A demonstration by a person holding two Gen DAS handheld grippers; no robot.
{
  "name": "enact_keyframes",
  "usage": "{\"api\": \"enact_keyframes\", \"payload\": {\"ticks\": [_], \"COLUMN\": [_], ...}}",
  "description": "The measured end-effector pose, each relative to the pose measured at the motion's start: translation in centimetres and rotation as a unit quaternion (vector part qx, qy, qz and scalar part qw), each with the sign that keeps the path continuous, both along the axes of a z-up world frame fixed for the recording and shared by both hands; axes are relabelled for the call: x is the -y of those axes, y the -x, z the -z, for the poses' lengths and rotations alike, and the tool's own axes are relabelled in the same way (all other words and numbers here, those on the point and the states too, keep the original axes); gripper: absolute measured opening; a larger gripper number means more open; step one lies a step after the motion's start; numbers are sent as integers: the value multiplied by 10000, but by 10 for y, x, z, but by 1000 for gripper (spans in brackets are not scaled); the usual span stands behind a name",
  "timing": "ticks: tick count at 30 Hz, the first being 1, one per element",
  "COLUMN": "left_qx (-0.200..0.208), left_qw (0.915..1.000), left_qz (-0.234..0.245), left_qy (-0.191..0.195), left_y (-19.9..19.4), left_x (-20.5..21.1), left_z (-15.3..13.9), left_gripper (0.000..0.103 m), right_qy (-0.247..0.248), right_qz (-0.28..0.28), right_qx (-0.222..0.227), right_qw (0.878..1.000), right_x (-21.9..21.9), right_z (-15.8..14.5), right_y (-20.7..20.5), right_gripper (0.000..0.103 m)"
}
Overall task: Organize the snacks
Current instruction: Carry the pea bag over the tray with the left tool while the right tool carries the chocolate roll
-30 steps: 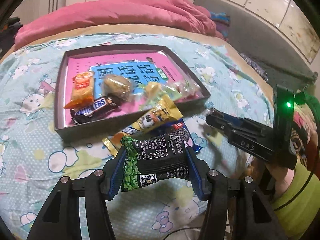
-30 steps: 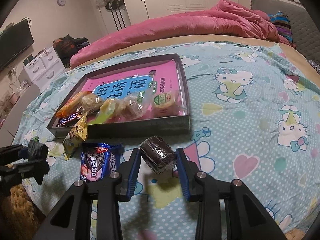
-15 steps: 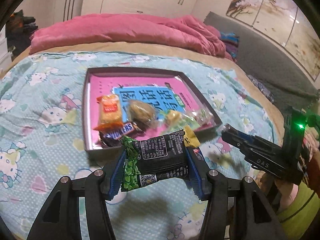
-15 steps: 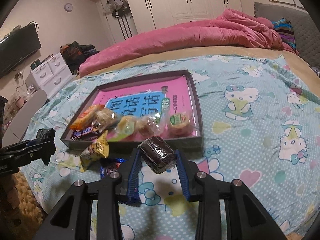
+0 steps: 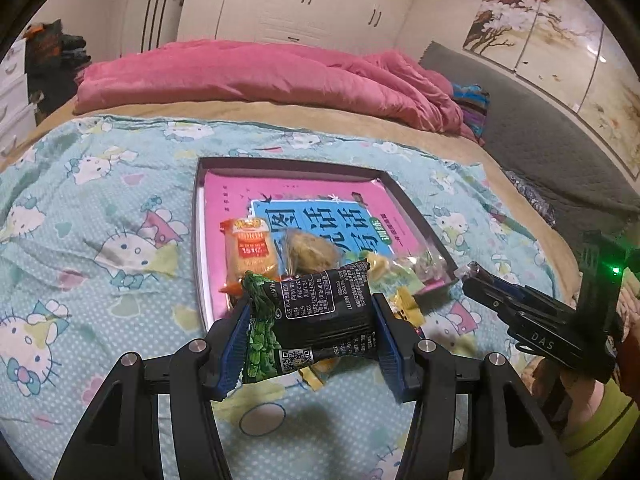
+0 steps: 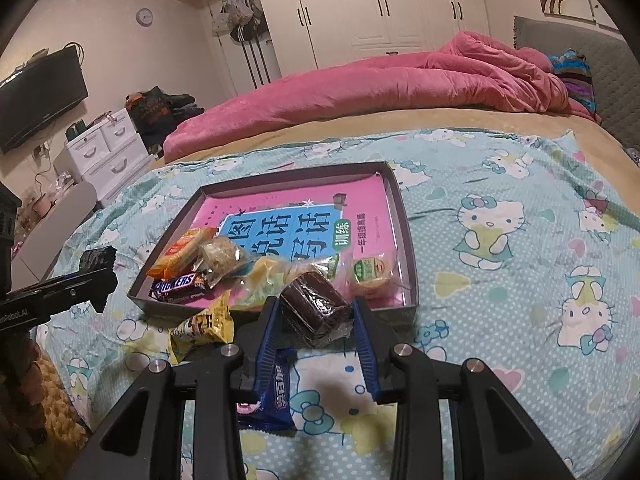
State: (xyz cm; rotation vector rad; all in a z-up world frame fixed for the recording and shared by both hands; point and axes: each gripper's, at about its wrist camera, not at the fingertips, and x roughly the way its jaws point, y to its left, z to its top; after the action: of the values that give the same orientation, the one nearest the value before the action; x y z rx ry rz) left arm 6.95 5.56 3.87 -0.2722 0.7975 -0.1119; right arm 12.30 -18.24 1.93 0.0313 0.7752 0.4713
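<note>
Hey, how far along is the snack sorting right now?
Partly done. Several snacks already lie in the tray, including the Snickers bar and the orange cracker pack. In hand: the left gripper grips a black-and-green packet; the right gripper grips a brown wrapped cake. Left on the bedspread: the yellow packet and the blue Oreo pack.

Quick count: two grippers, the left gripper (image 5: pixel 310 336) with one black-and-green snack packet (image 5: pixel 316 320), the right gripper (image 6: pixel 314 334) with one brown wrapped cake (image 6: pixel 314 310). One tray (image 6: pixel 404 216) holding one pink book (image 6: pixel 288 216), one orange cracker pack (image 6: pixel 182 250), one Snickers bar (image 6: pixel 180 286) and a few clear-wrapped pastries, can't tell exactly how many. On the bedsheet: one yellow packet (image 6: pixel 206 324), one blue Oreo pack (image 6: pixel 276 396)
</note>
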Motion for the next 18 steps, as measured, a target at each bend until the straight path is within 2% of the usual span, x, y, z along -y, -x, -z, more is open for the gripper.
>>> {"api": "enact_keyframes", "payload": {"ticks": [18], "left_qx": [73], "left_qw": [9999], "left_qz": [-16], "left_qy": [-70], "left_y": [-21], "left_x": [-2], "left_z": [2], "left_gripper": [58], "right_qy": [-57], "right_qz": [146], "right_qx": [61], "right_qw": [9999], "right_x": [6], "right_z": [-4], "right_y": [-13], "right_gripper": [37]}}
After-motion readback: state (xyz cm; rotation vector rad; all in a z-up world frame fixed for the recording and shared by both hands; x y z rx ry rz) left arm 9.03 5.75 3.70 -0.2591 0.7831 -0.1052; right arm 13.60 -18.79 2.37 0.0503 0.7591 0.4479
